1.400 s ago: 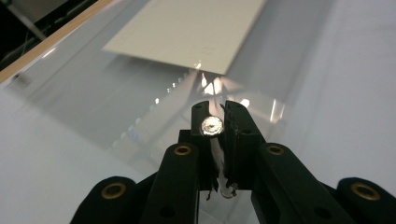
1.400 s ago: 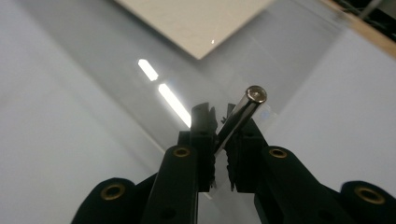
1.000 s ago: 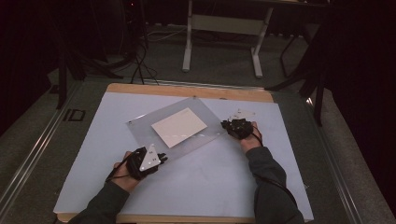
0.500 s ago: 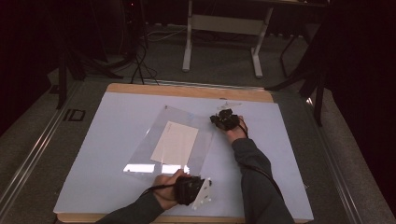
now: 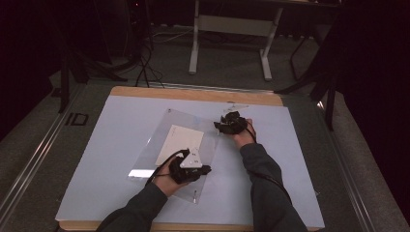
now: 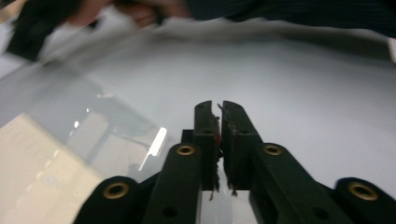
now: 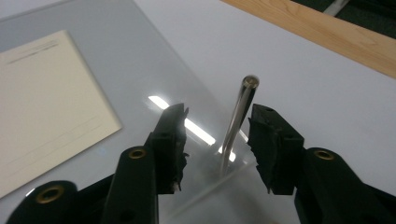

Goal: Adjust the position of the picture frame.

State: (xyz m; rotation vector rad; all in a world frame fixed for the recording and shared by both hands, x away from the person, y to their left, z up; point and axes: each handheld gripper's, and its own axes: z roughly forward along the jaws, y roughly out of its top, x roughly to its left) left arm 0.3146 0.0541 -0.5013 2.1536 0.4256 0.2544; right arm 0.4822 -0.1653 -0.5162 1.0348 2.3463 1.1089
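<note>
The left gripper (image 5: pixel 205 170) sits low over the near end of the clear plastic sheet (image 5: pixel 167 126), its forearm entering from the table's near edge; its jaws stand almost together with nothing seen between them, having just parted a little. The right gripper (image 7: pixel 217 140) reaches in toward the sheet's far right corner with the forearm angled from the near edge. Its jaws have just opened, and a clear post (image 7: pixel 238 116) stands upright between them, untouched. The sheet's long axis runs from near edge to far edge, slightly tilted; the cream paper (image 5: pixel 180 144) lies on it mid-table.
</note>
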